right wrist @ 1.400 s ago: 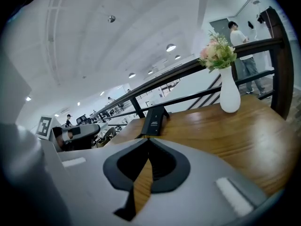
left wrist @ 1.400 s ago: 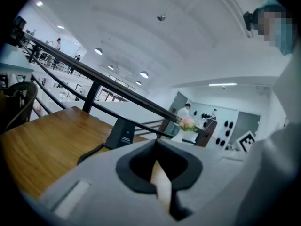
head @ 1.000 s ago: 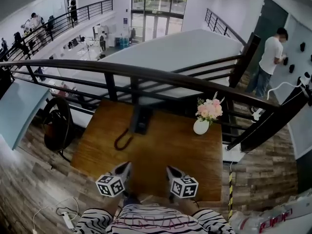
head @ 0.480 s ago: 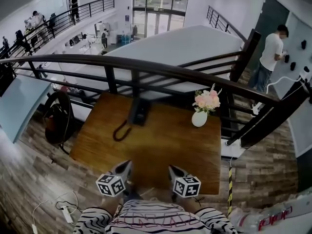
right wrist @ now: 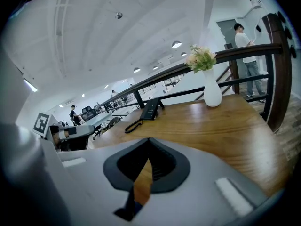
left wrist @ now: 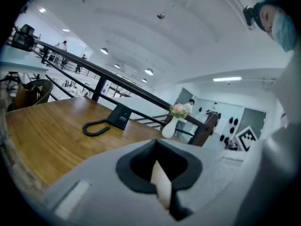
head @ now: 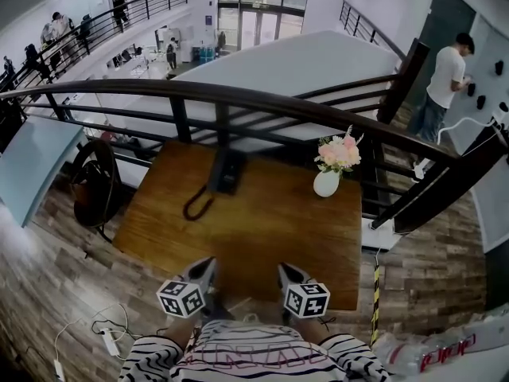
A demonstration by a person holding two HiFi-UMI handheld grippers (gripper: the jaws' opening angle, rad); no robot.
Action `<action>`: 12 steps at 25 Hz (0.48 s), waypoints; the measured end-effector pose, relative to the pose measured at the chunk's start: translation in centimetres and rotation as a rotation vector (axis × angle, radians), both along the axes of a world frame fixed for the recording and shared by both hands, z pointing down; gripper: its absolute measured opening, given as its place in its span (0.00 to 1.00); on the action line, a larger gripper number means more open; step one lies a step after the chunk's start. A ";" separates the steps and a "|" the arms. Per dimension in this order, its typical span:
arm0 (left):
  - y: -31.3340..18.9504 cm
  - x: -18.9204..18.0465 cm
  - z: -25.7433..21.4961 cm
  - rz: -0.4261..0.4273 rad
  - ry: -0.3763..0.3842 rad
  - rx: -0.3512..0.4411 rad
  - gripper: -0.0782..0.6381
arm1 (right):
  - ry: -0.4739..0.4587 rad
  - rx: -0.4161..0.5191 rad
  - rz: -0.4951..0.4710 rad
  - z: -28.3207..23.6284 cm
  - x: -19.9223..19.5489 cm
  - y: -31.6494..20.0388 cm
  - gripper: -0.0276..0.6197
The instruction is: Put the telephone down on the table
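Left tool (head: 205,267) and right tool (head: 285,272): both fully closed, holding nothing, at the near counter (head: 270,229) edge. The telephone (head: 226,171) rests well ahead by the far edge, long axis pointing away, slightly left of centre. The left tool is nearer.

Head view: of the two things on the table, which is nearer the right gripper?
The white vase of pink flowers, far right on the table, ahead of the right gripper; the black telephone lies farther left.

Dark railing (head: 238,102), wood-plank floor (head: 56,269)
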State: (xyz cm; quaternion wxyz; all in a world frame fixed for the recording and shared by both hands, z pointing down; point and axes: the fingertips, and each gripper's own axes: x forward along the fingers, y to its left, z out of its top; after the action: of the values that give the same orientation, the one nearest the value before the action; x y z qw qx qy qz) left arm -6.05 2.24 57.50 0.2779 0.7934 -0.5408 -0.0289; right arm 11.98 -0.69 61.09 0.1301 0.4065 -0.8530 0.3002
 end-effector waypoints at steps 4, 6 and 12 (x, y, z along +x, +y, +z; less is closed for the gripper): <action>-0.1 -0.3 0.1 -0.007 0.000 -0.004 0.11 | -0.004 -0.002 0.004 0.1 -0.1 -0.2 0.04; -0.3 -0.4 0.0 -0.011 0.001 -0.004 0.11 | -0.008 -0.003 0.006 0.0 -0.1 -0.2 0.04; -0.9 -0.1 -0.1 -0.013 0.002 -0.006 0.11 | -0.013 -0.012 0.008 0.1 0.1 -0.7 0.04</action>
State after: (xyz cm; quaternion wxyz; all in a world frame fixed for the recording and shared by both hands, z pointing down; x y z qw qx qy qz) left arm -6.15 1.31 57.39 0.2806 0.7891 -0.5456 -0.0296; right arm 12.09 -1.39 61.18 0.1256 0.4073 -0.8504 0.3083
